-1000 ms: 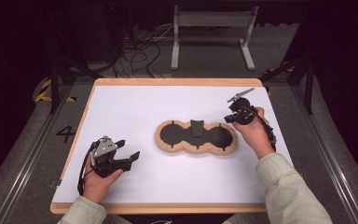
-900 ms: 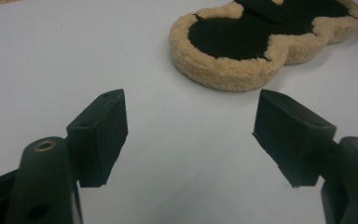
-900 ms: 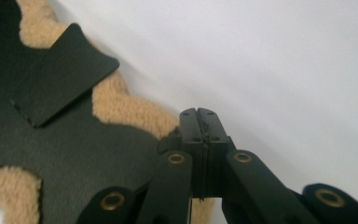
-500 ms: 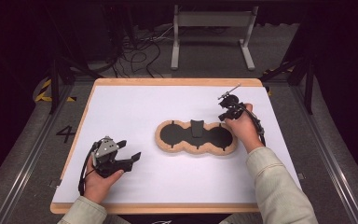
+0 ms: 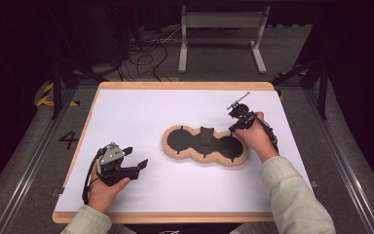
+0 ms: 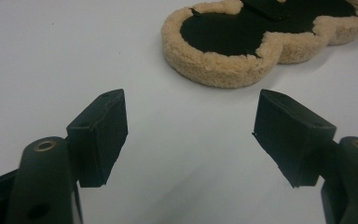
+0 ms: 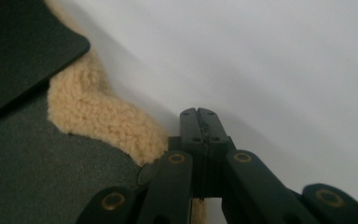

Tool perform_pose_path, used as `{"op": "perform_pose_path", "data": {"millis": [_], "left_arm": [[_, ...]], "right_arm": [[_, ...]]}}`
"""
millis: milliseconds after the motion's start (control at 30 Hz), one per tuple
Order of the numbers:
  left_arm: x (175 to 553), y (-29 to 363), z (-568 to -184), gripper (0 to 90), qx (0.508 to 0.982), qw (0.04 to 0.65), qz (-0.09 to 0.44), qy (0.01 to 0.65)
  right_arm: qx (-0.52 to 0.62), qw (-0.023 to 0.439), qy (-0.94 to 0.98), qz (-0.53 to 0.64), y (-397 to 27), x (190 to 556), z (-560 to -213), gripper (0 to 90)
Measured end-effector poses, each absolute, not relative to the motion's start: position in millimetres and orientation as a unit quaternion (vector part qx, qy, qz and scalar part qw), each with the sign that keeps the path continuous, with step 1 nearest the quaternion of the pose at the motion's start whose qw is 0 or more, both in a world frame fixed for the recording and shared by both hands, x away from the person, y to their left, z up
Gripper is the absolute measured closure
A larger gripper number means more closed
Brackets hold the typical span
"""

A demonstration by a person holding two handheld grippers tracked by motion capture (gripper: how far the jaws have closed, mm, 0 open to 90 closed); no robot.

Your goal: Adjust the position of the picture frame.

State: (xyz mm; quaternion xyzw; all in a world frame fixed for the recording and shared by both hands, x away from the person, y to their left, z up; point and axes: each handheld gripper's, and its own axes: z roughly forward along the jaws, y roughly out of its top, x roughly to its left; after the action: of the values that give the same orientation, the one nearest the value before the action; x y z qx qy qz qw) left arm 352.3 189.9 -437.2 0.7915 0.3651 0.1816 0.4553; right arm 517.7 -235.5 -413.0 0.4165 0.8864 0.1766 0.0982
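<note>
Fleece-edged pad [image 5: 205, 146] is lying near the middle of the white surface [image 5: 141, 107], dark side up, with a small dark flap [image 5: 207, 135] across its waist. In the high view, your right gripper [image 5: 237, 120] is hovering at the pad's right lobe, while your left gripper [image 5: 135, 166] is resting well apart at the near left.

Left gripper view: your jaws are standing spread with nothing between them, pointing toward the pad's [image 6: 261, 39] near lobe.

Right gripper view: your jaws are pressed together, empty, tips just beside the fleece rim [image 7: 100, 123]; whether they are touching it is unclear. Judgement: you are lining up a grasp on that rim. Spread these jaws before going lower, straddle the fleece edge rather than the dark face, and pinch deep so the soft pile is not slipping out.
</note>
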Motion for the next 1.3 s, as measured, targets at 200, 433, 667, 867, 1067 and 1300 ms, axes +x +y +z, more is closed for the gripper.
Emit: {"op": "perform_pose_path", "data": {"millis": [200, 433, 667, 867, 1067, 1300], "left_arm": [[353, 188, -437, 26.5, 0.793, 0.454, 0.179, 0.365], [354, 183, -437, 34.2, 0.801, 0.451, 0.167, 0.356], [358, 177, -437, 59.3, 0.813, 0.446, 0.131, 0.352], [372, 165, -438, 87.3, 0.826, 0.421, 0.09, 0.365], [386, 144, -438, 90.0, 0.838, 0.39, 0.069, 0.374], [406, 113, -441, 90.0, 0.864, 0.334, 0.031, 0.375]], "right_arm": [[0.396, 0.08, 0.898, 0.172, -237, 494, -413, 90.0], [0.366, 0.066, 0.914, 0.164, -232, 464, -413, 90.0], [0.346, 0.046, 0.922, 0.167, -228, 438, -415, 90.0], [0.342, 0.055, 0.919, 0.191, -229, 422, -414, 90.0], [0.356, 0.085, 0.902, 0.23, -235, 411, -402, 90.0], [0.364, 0.095, 0.892, 0.25, -245, 401, -400, 90.0]]}}
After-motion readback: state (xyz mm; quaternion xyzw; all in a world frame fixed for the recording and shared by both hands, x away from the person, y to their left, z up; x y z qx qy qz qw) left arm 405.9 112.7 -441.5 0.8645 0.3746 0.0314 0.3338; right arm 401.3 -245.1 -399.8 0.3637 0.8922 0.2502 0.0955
